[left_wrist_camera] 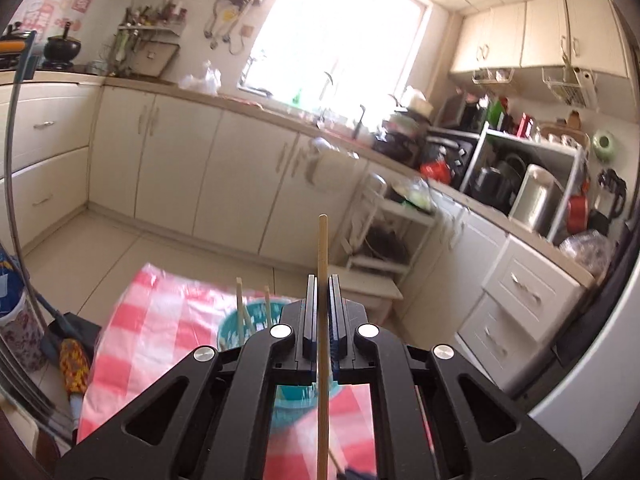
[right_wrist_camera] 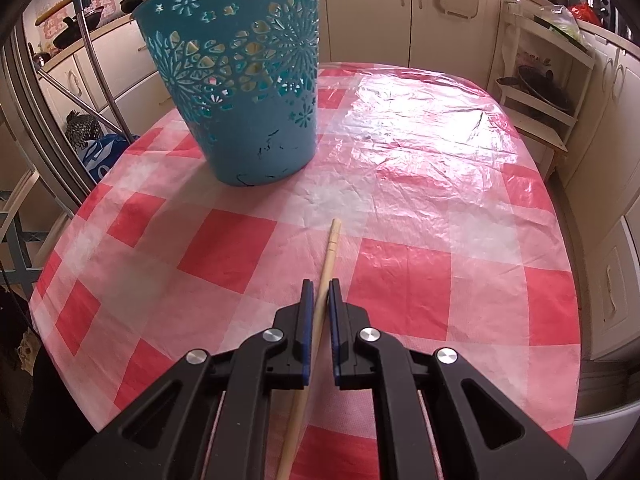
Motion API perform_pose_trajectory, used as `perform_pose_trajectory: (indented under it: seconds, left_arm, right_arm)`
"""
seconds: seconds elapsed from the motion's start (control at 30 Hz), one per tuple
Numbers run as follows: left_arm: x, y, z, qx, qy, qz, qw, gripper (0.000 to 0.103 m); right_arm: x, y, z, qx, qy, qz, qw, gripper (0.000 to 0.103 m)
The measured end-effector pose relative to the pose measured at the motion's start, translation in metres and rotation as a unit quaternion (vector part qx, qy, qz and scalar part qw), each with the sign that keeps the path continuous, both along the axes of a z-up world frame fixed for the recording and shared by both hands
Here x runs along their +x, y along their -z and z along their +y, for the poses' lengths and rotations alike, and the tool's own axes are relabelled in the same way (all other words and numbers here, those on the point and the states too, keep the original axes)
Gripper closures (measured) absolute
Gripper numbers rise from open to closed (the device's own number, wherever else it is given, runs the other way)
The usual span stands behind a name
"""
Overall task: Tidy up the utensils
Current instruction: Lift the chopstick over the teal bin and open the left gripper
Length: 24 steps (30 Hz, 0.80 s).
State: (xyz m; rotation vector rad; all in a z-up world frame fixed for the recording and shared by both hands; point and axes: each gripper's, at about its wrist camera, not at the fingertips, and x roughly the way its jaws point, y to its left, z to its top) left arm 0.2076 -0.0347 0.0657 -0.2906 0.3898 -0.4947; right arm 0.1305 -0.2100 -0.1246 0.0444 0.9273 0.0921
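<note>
The left gripper (left_wrist_camera: 321,308) is pinched on a wooden chopstick (left_wrist_camera: 322,264), holding it upright above the teal basket (left_wrist_camera: 236,326), where two more sticks (left_wrist_camera: 239,304) already lean against the rim. The stick's long axis runs straight up through the pads, its blunt square end topmost and well clear of the fingertips. The right gripper (right_wrist_camera: 320,304) has its pads closed in around a second chopstick (right_wrist_camera: 330,246) low over the red-checked tablecloth (right_wrist_camera: 420,220); whether they truly bite I cannot tell, as a slim gap shows on one side. That stick points forward and slightly right, thick end away, toward open cloth beside the basket (right_wrist_camera: 240,80). Both look light, stiff and smooth, so likely to swivel or slide in a narrow pinch; a hold nearer the middle, square to the shaft, seems safest.
</note>
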Motion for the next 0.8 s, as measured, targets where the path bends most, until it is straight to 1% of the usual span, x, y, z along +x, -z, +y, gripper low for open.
perform_pose_trajectory:
  seconds: [0.1,0.2,0.27,0.4,0.57,0.67,0.8]
  left_arm:
    - [0.018,-0.003,-0.007,-0.011,-0.037,-0.026,0.9989,0.099]
    - [0.035,-0.003,-0.017,-0.019,-0.072,-0.050,0.9959,0.099]
    - [0.046,-0.001,-0.023,-0.016,-0.093,-0.061,0.9937,0.099]
    - [0.065,0.007,-0.030,-0.002,-0.119,-0.068,0.9905,0.099]
    - [0.078,0.020,-0.038,0.028,-0.122,-0.065,0.9900,0.098]
    - [0.080,0.030,-0.043,0.050,-0.121,-0.055,0.9899,0.098]
    - [0.079,0.047,-0.041,0.072,-0.114,-0.036,0.9902,0.098]
  right_arm:
    - [0.000,0.000,-0.001,0.002,0.000,0.000,1.000,0.095]
    - [0.001,0.000,-0.002,0.007,-0.001,0.000,1.000,0.095]
    - [0.001,0.000,-0.003,0.010,-0.001,0.000,1.000,0.095]
    - [0.002,0.001,-0.005,0.014,-0.001,0.001,1.000,0.095]
    - [0.003,0.001,-0.006,0.019,-0.002,0.003,1.000,0.095]
    - [0.004,0.000,-0.006,0.021,-0.002,0.004,1.000,0.094]
    - [0.003,0.000,-0.005,0.024,-0.006,0.004,1.000,0.090]
